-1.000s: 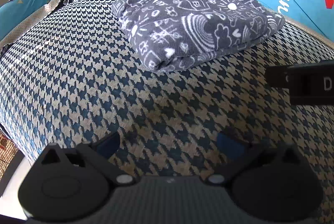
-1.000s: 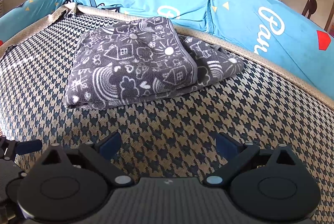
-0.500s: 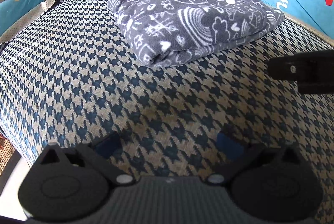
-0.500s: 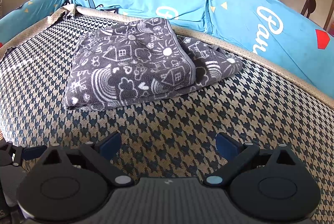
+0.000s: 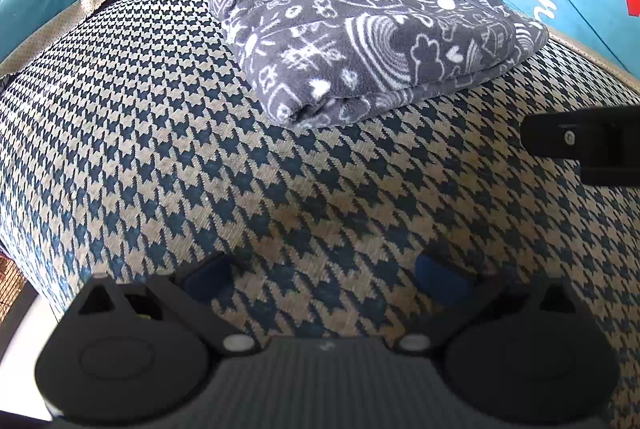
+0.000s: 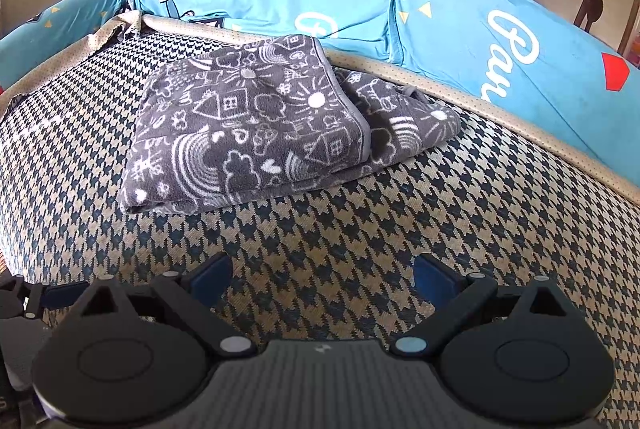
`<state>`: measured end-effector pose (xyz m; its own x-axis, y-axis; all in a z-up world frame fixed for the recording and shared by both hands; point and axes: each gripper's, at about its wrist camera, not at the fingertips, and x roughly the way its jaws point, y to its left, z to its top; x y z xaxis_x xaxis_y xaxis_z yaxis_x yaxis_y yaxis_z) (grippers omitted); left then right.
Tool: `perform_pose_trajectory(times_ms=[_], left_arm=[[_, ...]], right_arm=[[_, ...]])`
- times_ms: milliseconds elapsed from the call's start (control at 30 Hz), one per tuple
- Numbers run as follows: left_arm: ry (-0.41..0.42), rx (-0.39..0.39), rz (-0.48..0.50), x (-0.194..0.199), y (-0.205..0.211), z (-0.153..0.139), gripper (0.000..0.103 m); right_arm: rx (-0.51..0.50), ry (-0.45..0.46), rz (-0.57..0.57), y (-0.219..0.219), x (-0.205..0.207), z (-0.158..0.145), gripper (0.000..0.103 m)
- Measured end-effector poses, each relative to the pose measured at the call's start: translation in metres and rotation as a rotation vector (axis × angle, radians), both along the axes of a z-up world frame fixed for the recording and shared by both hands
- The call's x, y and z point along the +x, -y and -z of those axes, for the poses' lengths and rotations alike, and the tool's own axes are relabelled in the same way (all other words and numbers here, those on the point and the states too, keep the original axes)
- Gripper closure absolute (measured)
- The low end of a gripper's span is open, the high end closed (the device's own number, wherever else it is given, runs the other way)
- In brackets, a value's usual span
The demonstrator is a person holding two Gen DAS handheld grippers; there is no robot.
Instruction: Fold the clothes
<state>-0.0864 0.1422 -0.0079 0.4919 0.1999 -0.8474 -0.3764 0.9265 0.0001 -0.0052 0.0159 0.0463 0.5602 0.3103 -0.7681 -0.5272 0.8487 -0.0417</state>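
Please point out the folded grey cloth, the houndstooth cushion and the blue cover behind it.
folded grey cloth (image 6: 256, 133), right wrist view, middle of its top layer.
houndstooth cushion (image 6: 460, 213), right wrist view, bare patch right of centre.
blue cover (image 6: 500, 29), right wrist view, near the white lettering.

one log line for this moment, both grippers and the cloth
left gripper: open, empty | right gripper: open, empty | grey patterned cloth: folded, on houndstooth cushion, untouched

Left gripper (image 5: 324, 279), right gripper (image 6: 322, 275): black housings, blue pads, pale pivot screws, seemingly ribbed grey base.
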Motion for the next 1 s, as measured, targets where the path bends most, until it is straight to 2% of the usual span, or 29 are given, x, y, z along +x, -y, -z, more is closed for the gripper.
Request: perform_pose_trajectory(times_ms=[767,1000], left_arm=[[-0.014,0.009,0.005,0.0013,0.0002,0.0025,0.0],[-0.017,0.014,0.008,0.0009,0.0014,0.002,0.0]], right_arm=[[0.003,-0.041,0.007,-0.0033,0.001,0.0088,0.005],[0.044,-0.066,0.002,-0.0016,0.0014,0.008,0.005]])
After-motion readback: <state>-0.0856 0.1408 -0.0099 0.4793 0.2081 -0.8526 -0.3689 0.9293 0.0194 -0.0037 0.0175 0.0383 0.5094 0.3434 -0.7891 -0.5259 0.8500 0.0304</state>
